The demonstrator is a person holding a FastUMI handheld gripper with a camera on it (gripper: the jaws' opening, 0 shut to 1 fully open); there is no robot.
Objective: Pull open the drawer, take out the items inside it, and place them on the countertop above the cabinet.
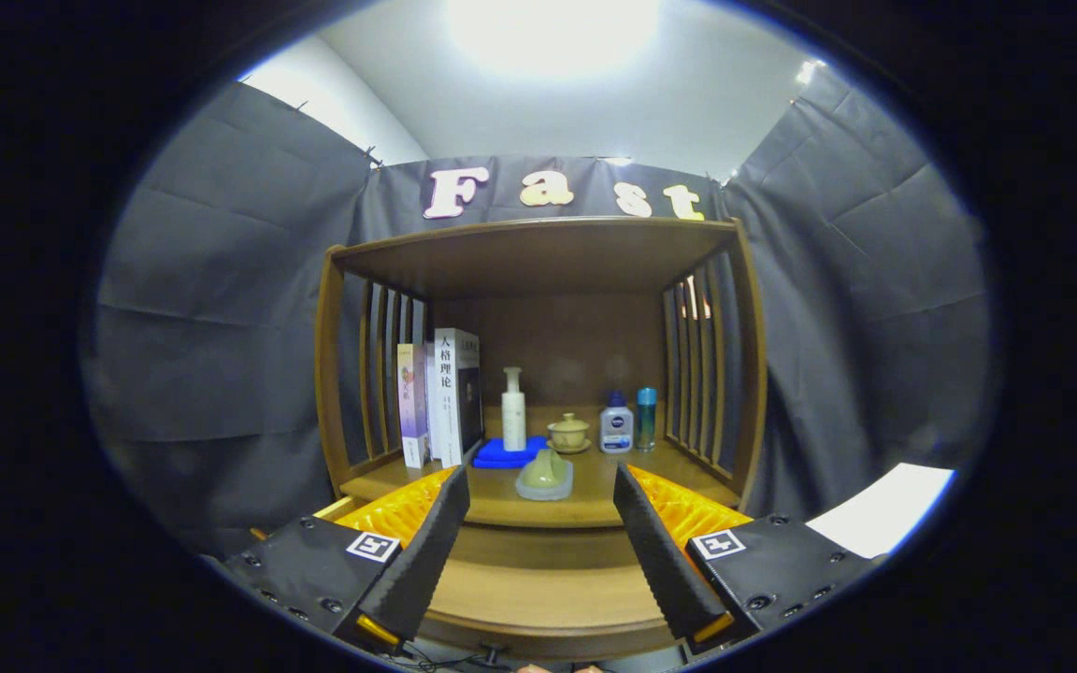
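Item: brown wooden cabinet (538,271) with slatted side walls, flat roof board and open shelf, set against a dark cloth backdrop

Countertop: smooth varnished wooden countertop (501,500), rigid and level, lay beyond the fingers. On it stood two upright paperback books (440,397) at the left slats, a folded blue cloth (501,455), a white plastic pump bottle (513,411), a pale green lidded ceramic cup on a saucer (568,433), a squat white bottle with a dark blue cap (616,425), a slim blue cylindrical can (646,419), and nearest the front a pale green rounded object on a clear dish (545,475), whose nature was not clear

Drawer: a curved wooden front edge (538,598) sat low between the fingers, below the countertop; likely the drawer or its face, though no handle or contents could be made out. Judged stiff, fairly heavy, sliding on runners; best taken at the front lip or a pull, centrally, to avoid skewing

Gripper (543,551): fingers spread wide apart, holding nothing, aimed at the cabinet front

Handling note: ceramic cup judged fragile; bottles light and slippery
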